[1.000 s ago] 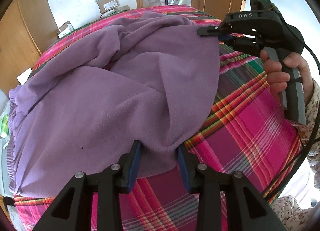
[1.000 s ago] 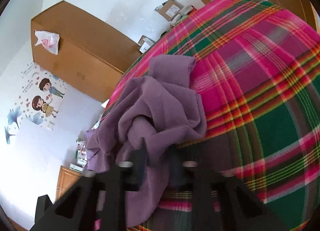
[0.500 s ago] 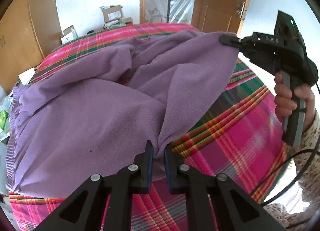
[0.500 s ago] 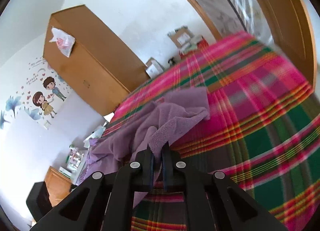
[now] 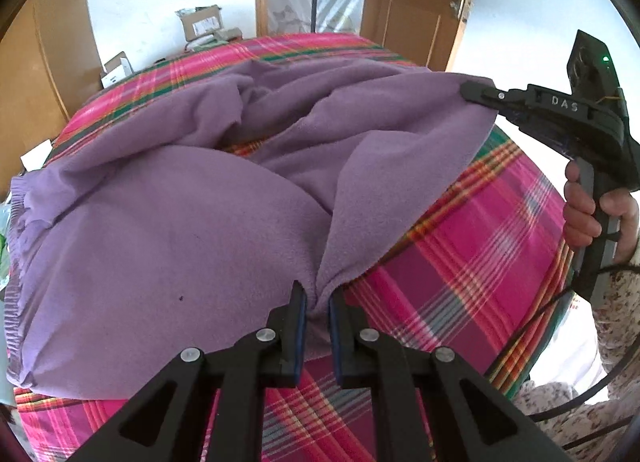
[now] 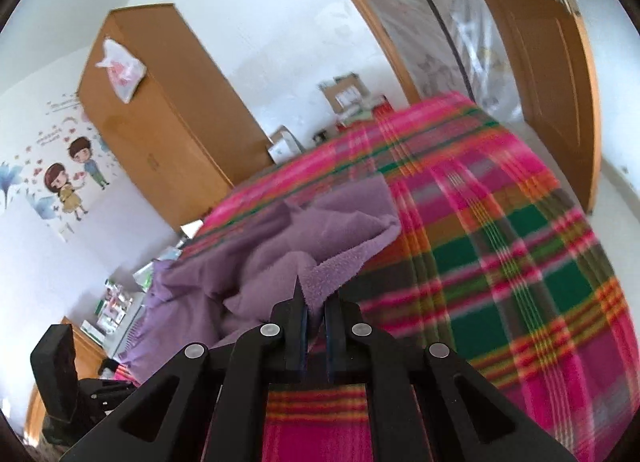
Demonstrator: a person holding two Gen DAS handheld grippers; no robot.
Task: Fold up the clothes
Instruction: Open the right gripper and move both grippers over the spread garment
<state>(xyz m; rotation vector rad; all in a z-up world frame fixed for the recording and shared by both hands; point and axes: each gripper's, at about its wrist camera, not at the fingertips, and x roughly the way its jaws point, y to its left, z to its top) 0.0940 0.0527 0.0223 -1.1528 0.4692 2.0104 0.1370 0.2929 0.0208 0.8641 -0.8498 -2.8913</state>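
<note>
A purple fleece garment [image 5: 168, 230] lies spread over the plaid bed cover [image 5: 472, 262]. My left gripper [image 5: 317, 298] is shut on its near edge, where the cloth bunches between the pads. My right gripper [image 5: 472, 92] is shut on the far right corner and holds it raised above the bed, so the right edge hangs stretched between the two grippers. In the right wrist view the right gripper [image 6: 316, 298] pinches a fleece corner, with the rest of the garment [image 6: 224, 262] rumpled behind it. A hand [image 5: 588, 214] holds the right gripper's handle.
The bed cover [image 6: 500, 262] runs bare to the right of the garment. A wooden wardrobe [image 6: 160, 134] stands at the left, cardboard boxes [image 5: 200, 24] lie beyond the far edge, and a wooden door [image 5: 416, 2] is at the back right.
The left gripper shut on the garment's near edge. The right gripper lifted its corner up and to the right, stretching the cloth; both views rose above the bed.
</note>
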